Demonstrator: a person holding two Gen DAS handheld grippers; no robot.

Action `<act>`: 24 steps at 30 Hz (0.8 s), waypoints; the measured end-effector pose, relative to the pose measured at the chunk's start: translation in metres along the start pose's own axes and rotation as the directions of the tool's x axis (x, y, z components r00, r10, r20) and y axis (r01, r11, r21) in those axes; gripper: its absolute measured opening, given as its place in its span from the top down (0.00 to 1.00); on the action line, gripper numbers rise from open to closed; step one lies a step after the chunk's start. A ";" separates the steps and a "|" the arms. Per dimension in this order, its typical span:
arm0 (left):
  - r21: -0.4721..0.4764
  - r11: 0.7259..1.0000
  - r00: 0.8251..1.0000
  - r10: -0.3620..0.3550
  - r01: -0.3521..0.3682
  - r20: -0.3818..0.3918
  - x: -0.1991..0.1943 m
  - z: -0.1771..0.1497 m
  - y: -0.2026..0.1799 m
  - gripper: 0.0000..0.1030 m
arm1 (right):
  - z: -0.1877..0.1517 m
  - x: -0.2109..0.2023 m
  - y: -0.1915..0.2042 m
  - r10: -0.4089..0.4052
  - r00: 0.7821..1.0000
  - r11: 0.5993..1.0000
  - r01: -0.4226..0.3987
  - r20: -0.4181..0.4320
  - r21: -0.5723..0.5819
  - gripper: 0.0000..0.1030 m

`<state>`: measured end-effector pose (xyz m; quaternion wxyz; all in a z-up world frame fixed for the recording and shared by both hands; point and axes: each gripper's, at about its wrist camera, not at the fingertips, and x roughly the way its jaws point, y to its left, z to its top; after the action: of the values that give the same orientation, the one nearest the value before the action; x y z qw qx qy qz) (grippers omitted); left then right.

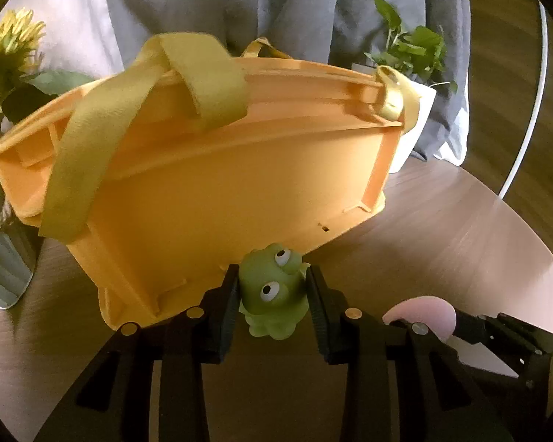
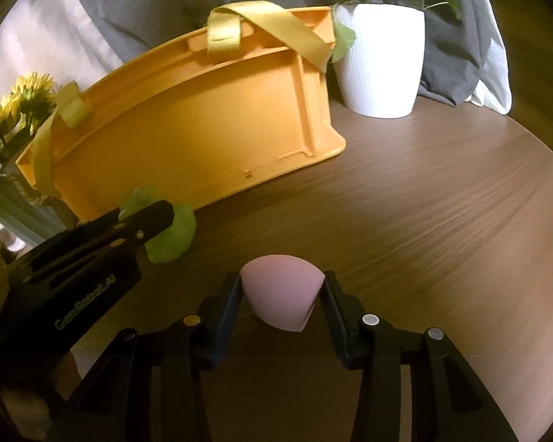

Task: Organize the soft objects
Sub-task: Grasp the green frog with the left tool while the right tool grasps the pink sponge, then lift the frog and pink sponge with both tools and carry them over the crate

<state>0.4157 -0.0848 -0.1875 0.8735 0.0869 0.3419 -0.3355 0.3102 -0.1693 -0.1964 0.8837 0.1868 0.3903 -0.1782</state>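
Observation:
My left gripper (image 1: 272, 287) is shut on a soft green frog toy (image 1: 272, 294) with two white eyes, held just in front of the orange plastic basket (image 1: 221, 184). The basket has yellow fabric straps (image 1: 92, 154) and shows its outer side wall. My right gripper (image 2: 282, 294) is shut on a pink egg-shaped sponge (image 2: 280, 298) above the table. The sponge also shows in the left wrist view (image 1: 420, 313) at the lower right. In the right wrist view the left gripper (image 2: 155, 221) with the green toy (image 2: 173, 235) sits left of the sponge, near the basket (image 2: 202, 118).
A round wooden table (image 2: 424, 202) carries everything. A white ribbed pot (image 2: 381, 59) with a green plant stands behind the basket's right end. A vase with yellow flowers (image 1: 7, 44) stands at the left. Grey fabric (image 1: 276, 7) lies behind.

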 end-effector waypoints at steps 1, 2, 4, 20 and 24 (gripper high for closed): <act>0.000 1.000 1.000 0.002 -0.002 0.002 -0.002 0.000 -0.001 0.66 | 0.000 -0.002 -0.001 0.000 1.000 1.000 0.000 0.003 0.003 0.56; 0.000 1.000 1.000 0.004 -0.004 0.006 -0.005 0.000 -0.002 0.66 | 0.001 -0.003 -0.003 0.002 1.000 1.000 -0.002 0.005 0.006 0.56; -0.002 1.000 1.000 0.008 -0.008 0.011 -0.010 0.000 -0.004 0.66 | 0.001 -0.007 -0.004 0.004 1.000 1.000 -0.004 0.013 0.009 0.56; -0.080 0.994 0.993 0.083 -0.077 0.078 -0.078 0.001 -0.020 0.66 | 0.012 -0.056 -0.012 0.052 0.994 0.998 -0.049 0.092 -0.026 0.56; -0.100 0.990 0.990 0.109 -0.099 0.095 -0.098 0.002 -0.027 0.66 | 0.019 -0.069 -0.015 0.070 0.991 0.997 -0.066 0.111 -0.038 0.56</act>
<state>0.3458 -0.0545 -0.1200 0.9090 0.0463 0.3083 -0.2767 0.2712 -0.1798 -0.1348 0.9129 0.1745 0.3365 -0.1515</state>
